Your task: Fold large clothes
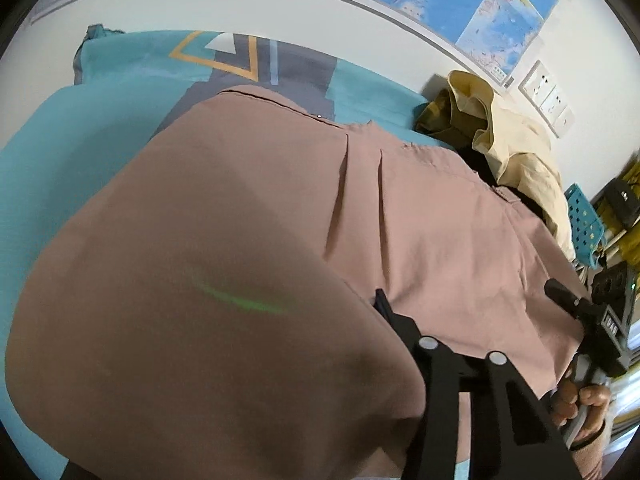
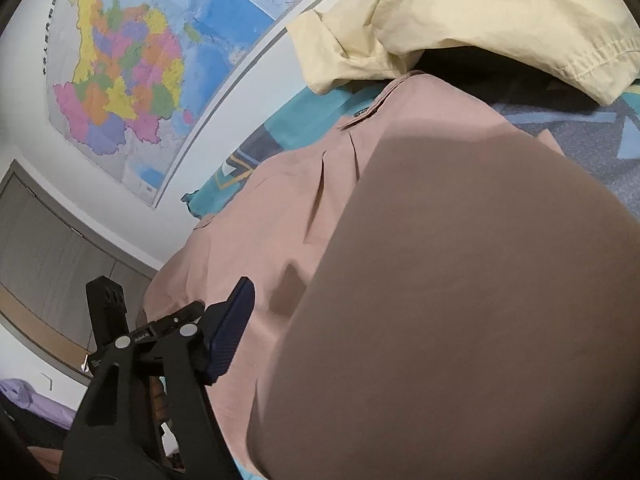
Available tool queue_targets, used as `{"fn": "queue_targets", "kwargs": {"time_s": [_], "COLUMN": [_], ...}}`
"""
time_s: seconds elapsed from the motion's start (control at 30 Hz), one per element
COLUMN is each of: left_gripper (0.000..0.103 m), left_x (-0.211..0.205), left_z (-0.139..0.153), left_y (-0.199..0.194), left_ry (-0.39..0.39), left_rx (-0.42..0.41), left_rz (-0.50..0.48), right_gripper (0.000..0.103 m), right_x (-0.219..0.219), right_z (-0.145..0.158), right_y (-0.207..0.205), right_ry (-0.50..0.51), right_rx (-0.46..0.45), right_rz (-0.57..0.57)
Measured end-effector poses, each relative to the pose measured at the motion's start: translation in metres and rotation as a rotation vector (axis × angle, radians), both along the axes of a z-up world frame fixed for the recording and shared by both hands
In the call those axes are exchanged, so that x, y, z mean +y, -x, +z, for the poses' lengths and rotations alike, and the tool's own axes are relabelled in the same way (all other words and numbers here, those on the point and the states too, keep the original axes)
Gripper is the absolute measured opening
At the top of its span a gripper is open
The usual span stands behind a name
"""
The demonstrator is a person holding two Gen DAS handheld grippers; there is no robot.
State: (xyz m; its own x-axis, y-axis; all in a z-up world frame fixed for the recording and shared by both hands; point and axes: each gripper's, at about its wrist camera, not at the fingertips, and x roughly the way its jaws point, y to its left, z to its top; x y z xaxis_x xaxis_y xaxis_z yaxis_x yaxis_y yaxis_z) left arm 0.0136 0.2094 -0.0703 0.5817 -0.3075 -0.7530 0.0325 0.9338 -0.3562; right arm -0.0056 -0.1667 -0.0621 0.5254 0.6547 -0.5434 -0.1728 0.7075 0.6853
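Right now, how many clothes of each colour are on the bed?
Pink: 1, the big pink garment
Pale yellow: 1, the yellow garment
Olive-brown: 1, the olive garment
Total: 3

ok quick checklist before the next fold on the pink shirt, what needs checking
1. Pink shirt lies on the bed cover with its back pleats facing up: ok.
2. Left gripper grips the cloth: cannot tell, fabric drapes over and hides one finger.
3. Right gripper grips the cloth: cannot tell, only one blue finger pad shows.
4. Shirt collar is clear of the cream garment: not ok, the cream garment lies right against it.
5. Far half of the shirt is flat: ok, only pleats show.
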Motion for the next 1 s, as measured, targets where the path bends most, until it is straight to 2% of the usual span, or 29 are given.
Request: {"fn": "queue_targets", "kwargs": {"time_s": [0.13,0.2,0.27,0.33,0.4,0.47,0.5,0.57,0.63,0.73,0.87,1.0], "left_gripper": [0.039,0.038,0.037,0.035,0.032,0.026,0.025,0.024,0.024,0.025,0.026,0.032], "left_x": [-0.003,-0.003,-0.003,-0.004,-0.004,-0.003,-0.002,-0.002,-0.001,-0.003,-0.002,0.000], "left_z": [0.001,0.002,0.001,0.002,0.004,0.009,0.012,0.017,0.017,0.013,0.011,0.007], "left_y": [0.000,0.000,-0.001,-0.001,-0.001,0.002,0.003,0.007,0.009,0.007,0.004,0.000], "left_ry": [-0.011,-0.012,-0.012,-0.012,-0.004,0.007,0.010,0.004,-0.006,-0.027,-0.022,-0.028], "left_rx": [0.000,-0.001,-0.003,-0.003,-0.005,-0.018,-0.023,-0.035,-0.033,-0.024,-0.019,-0.003], "left_rz": [-0.007,-0.011,-0.012,-0.013,-0.019,-0.038,-0.045,-0.056,-0.063,-0.065,-0.066,-0.061], "right_gripper": [0.071,0.077,0.077,0.062,0.018,0.016,0.016,0.016,0.020,0.038,0.043,0.060], "right_x": [0.000,-0.003,-0.001,0.001,-0.001,-0.004,-0.004,-0.004,-0.005,-0.006,-0.005,-0.002], "right_z": [0.000,-0.001,-0.001,-0.001,-0.003,-0.001,0.005,0.013,0.014,0.009,0.005,0.004], "right_y": [-0.004,-0.006,-0.008,-0.010,-0.014,-0.014,-0.010,-0.005,-0.006,-0.010,-0.014,-0.019], "right_ry": [-0.006,-0.047,-0.050,-0.043,-0.038,-0.076,-0.060,-0.074,-0.071,-0.040,-0.029,-0.046], "right_rx": [0.014,0.022,0.027,0.032,0.044,0.041,0.014,-0.014,0.000,0.029,0.031,0.035], "right_rz": [0.004,0.003,0.001,0.000,0.010,0.035,0.053,0.091,0.106,0.104,0.098,0.086]}}
